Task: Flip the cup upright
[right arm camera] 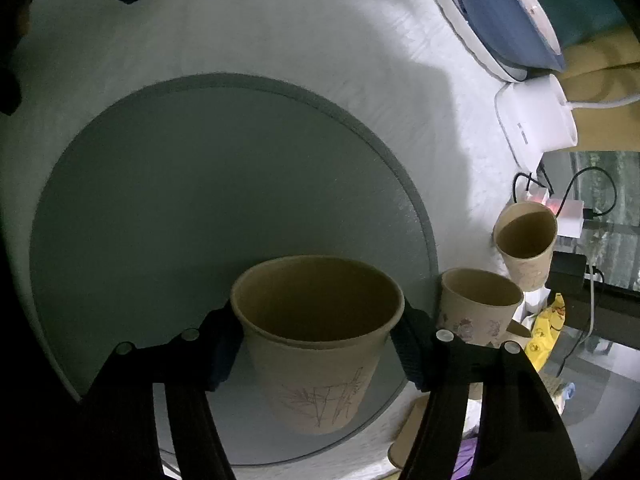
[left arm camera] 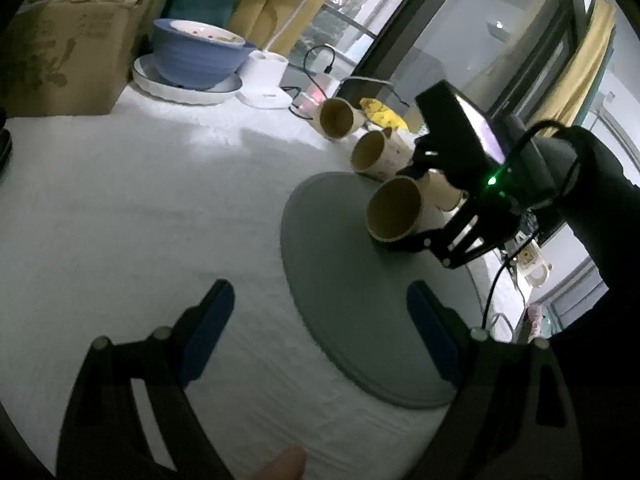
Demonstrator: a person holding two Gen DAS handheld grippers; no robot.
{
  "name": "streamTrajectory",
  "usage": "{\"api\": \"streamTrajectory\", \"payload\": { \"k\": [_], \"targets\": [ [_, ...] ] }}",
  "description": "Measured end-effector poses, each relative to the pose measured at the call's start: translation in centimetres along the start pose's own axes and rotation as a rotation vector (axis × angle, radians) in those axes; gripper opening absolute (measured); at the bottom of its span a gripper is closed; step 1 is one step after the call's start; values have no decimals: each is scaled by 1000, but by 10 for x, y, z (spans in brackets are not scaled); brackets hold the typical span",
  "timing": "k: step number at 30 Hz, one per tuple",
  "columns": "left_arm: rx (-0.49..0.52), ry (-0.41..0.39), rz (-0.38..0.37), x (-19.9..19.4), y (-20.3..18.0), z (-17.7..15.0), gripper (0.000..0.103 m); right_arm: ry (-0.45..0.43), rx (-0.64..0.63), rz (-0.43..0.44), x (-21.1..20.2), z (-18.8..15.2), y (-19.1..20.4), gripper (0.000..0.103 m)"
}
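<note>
A tan paper cup point(right arm camera: 320, 344) with a bamboo sketch sits mouth-up between the fingers of my right gripper point(right arm camera: 316, 344), over the round grey mat point(right arm camera: 200, 180). The pads touch its sides just under the rim, so the gripper is shut on it. In the left wrist view the same cup point(left arm camera: 394, 210) is held by the right gripper point(left arm camera: 416, 216) above the mat's point(left arm camera: 352, 300) far edge. My left gripper point(left arm camera: 320, 328) is open and empty over the near side of the mat.
Two more paper cups point(right arm camera: 478, 306) point(right arm camera: 526, 246) stand right of the mat, another lies below them point(right arm camera: 408, 440). A blue bowl on a white plate point(left arm camera: 192, 60), a white lamp base point(left arm camera: 266, 80), a cardboard box point(left arm camera: 68, 52), cables and a yellow wrapper point(left arm camera: 382, 114) line the table's back.
</note>
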State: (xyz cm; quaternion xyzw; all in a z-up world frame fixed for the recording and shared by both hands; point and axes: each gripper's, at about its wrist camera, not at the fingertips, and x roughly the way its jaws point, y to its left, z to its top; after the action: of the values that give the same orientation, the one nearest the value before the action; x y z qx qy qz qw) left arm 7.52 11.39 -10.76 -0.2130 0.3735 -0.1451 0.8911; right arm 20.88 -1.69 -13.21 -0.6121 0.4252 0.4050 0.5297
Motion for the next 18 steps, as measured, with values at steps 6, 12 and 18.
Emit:
{"api": "streamTrajectory", "payload": {
  "k": [6,12,18],
  "targets": [
    [7,-2,28,2,-4,3,89,-66,63,-9,-16,-6,-8,66],
    [10,2,63,8,-15,7,89,-192,239,-16,-40,-31,-18,66],
    [23,-1,72,13,-33,15,89,-381,492,0,-60,-66,-20,66]
  ]
}}
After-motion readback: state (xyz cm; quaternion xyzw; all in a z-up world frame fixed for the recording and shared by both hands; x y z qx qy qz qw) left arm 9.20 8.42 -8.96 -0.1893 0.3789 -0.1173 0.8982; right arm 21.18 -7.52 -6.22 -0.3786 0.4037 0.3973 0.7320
